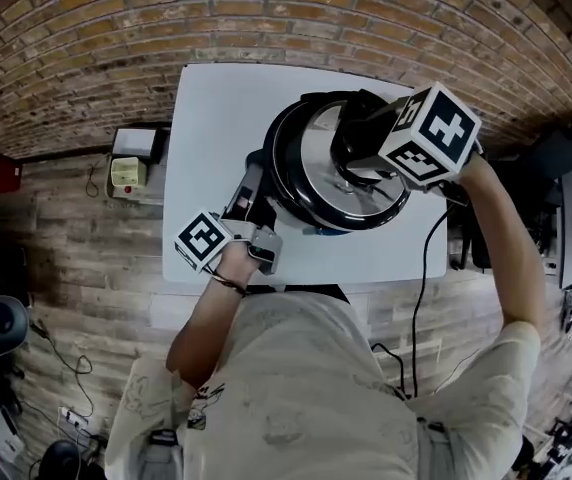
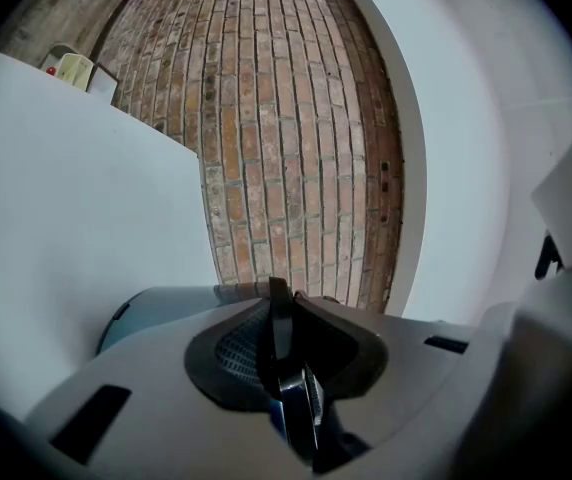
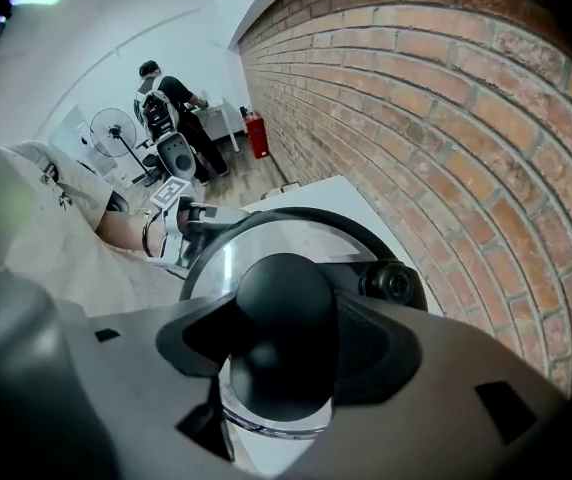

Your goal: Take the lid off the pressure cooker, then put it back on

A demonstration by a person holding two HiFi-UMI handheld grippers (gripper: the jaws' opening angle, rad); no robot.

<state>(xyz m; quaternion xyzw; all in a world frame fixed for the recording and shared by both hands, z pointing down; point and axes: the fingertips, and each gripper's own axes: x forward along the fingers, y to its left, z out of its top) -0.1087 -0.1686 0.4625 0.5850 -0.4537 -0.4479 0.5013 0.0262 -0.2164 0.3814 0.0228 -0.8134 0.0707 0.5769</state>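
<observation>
— Nearest first?
— Clamped narrow with the left tongs (image 1: pixel 254 196), at the bench's near side, on the thin dark side handle (image 2: pixel 284 358) of the pressure cooker (image 1: pixel 284 203). Pointing level, along the bench.
— Just past that?
— Gripping the black knob (image 3: pixel 284 308) of the lid (image 1: pixel 311 158) with the right tongs (image 3: pixel 284 320). Pads pressed on either side of it, aimed steeply down.
— Whereabouts of the lid?
— Over the cooker's mouth, around the middle of the bench, shiny face up, with a black valve (image 3: pixel 391 284) just beside the knob. Seated or raised a touch: cannot tell.
— Farther off?
— White bench (image 1: pixel 216 118) all around the cooker. Then plank floor, with a cream box (image 1: pixel 126 173) off the bench's left edge. Beyond that, brick wall (image 1: pixel 86 58). Far down the room in the right gripper view, a person (image 3: pixel 171 98) standing.
</observation>
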